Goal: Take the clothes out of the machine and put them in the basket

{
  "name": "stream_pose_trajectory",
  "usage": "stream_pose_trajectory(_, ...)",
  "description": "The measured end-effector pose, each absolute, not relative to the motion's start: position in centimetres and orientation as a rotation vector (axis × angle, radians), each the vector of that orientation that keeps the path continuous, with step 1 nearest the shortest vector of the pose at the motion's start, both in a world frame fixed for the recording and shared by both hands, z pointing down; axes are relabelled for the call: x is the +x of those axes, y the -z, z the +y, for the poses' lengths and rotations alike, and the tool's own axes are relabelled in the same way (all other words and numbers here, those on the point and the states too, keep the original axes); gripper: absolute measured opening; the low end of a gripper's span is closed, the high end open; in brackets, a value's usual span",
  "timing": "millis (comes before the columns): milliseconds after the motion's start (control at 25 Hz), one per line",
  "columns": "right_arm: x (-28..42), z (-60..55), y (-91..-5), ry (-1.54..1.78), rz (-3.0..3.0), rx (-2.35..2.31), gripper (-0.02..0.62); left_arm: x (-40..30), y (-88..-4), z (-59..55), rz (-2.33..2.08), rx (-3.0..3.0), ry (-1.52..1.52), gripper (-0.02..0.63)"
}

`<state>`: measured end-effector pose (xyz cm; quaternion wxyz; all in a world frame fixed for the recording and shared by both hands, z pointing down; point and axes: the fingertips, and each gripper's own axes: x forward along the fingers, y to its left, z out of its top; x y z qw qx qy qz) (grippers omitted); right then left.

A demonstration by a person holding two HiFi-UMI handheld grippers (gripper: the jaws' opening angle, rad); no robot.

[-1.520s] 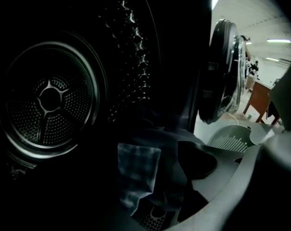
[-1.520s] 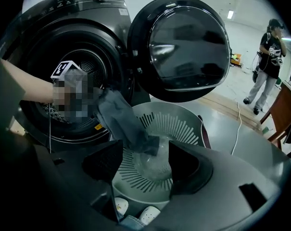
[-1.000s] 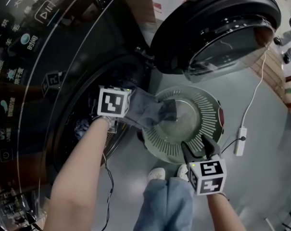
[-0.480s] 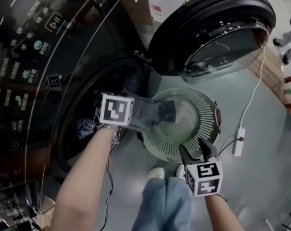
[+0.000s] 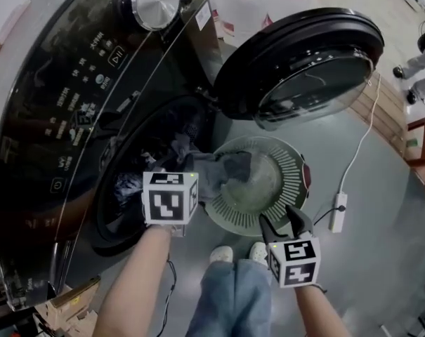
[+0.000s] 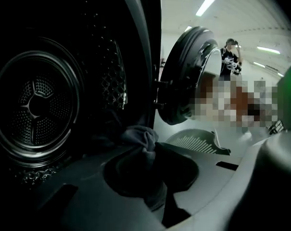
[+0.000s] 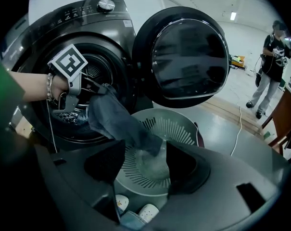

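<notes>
A grey-blue garment (image 5: pixel 223 168) stretches from the washing machine's mouth (image 5: pixel 138 181) down into the pale green round basket (image 5: pixel 293 170) on the floor. My left gripper (image 5: pixel 185 181) is shut on the garment's upper end just outside the mouth; in the left gripper view the bunched cloth (image 6: pixel 141 139) sits pinched at the jaw tips. In the right gripper view the garment (image 7: pixel 114 117) hangs from the left gripper (image 7: pixel 94 87) into the basket (image 7: pixel 176 129). My right gripper (image 5: pixel 286 222) hovers over the basket's near rim, open, holding nothing. More dark clothes (image 5: pixel 124 186) lie in the drum.
The machine's round door (image 5: pixel 303 62) stands swung open behind the basket. A white power strip and cable (image 5: pixel 336 213) lie on the floor to the right. My shoes (image 5: pixel 223 253) are just in front of the basket. A person (image 7: pixel 274 66) stands far back right.
The left gripper has drawn back and up from the drum mouth with the garment, which now trails lower into the basket. The right gripper has risen slightly. The head view has tilted up.
</notes>
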<state>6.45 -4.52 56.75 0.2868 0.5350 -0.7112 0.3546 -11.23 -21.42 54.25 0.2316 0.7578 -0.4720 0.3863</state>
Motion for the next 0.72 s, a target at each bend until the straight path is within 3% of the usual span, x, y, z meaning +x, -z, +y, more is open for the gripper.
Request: stream_pose_trajectory(720,9.9,-2.6,-52.8,-0.963,-1.854,1.561,0.236,-0.8,-44.2,-14.3,-1.092,2.227,-0.707,0.048)
